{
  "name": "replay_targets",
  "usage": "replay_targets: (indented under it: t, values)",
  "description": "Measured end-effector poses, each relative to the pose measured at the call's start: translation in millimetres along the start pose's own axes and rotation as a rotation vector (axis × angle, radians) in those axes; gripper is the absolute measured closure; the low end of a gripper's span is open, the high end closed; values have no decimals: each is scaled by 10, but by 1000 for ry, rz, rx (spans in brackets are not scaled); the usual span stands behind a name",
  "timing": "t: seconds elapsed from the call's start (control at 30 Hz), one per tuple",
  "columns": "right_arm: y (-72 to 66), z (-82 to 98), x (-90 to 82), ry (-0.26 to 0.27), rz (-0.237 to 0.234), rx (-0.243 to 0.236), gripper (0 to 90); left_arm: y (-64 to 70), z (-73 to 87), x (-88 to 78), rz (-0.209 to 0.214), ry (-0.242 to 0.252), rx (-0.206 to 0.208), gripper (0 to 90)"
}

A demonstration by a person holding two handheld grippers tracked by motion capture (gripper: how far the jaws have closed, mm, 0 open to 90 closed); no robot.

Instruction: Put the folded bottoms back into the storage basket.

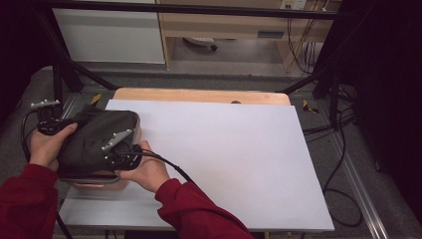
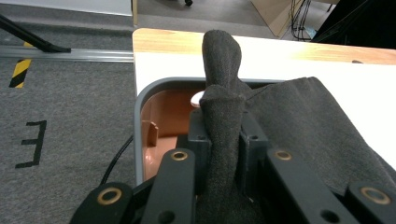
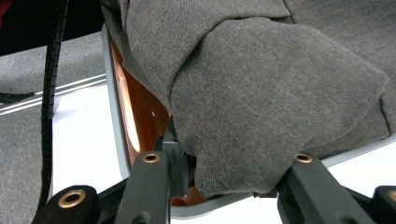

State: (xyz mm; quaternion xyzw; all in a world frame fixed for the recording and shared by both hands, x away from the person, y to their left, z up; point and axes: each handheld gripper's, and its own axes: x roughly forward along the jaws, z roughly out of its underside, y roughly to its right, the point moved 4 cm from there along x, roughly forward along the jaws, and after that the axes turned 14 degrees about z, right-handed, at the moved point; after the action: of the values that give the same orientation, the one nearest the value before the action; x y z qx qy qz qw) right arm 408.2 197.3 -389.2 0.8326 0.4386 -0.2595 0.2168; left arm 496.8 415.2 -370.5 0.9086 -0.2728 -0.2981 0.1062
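Dark grey cloth (image 1: 97, 137) sits bunched over an orange bin with a grey rim (image 1: 99, 181), lower left of the high view; looks like it's being packed in, approx. halfway; most fabric lies heaped on top, not yet pushed below the rim.

Left gripper (image 2: 219, 135) is clenched on a fold of cloth, which sticks up between its jaws, centre of the left gripper view; right gripper (image 3: 224, 177) grasps a thick wad of the same cloth, lower centre of its view, jaws part-closed around it.

Left to do: tuck it down, let go.

White table top (image 1: 224, 149) bare to the right; bin rim & the right gripper's cable (image 1: 171, 167) are nearest snags.
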Motion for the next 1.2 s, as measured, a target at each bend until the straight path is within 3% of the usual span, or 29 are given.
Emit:
replay_targets:
  t: [0.3, 0.7, 0.77, 0.8, 0.9, 0.93, 1.03, 1.1, 1.2]
  values:
    - [-32, 28, 48, -22, -11, 0, 651, -18, 51, 8, -11, -20, 8, 789]
    - [-30, 30, 43, -27, -11, -4, 649, -8, 38, 18, 13, 17, 13, 778]
    - [-30, 25, 34, -30, -8, -4, 634, 2, 19, 15, 22, 42, 26, 727]
    - [-26, 20, 21, -31, -1, -2, 598, 7, 0, 3, 11, 69, 44, 660]
    - [-31, -24, -95, -13, 22, 12, 408, 36, -61, -48, -68, 107, 110, 355]
    - [-28, -40, -161, -14, 25, 12, 326, 54, -86, -78, -55, 126, 109, 308]
    - [31, -46, -311, 12, 70, -1, 288, 135, -143, -136, -22, 159, 110, 262]
    - [82, -31, -369, 18, 63, 22, 249, 198, -160, -143, -14, 157, 113, 243]
    - [161, 30, -396, 12, 99, 34, 188, 311, -155, -121, 6, 140, 126, 216]
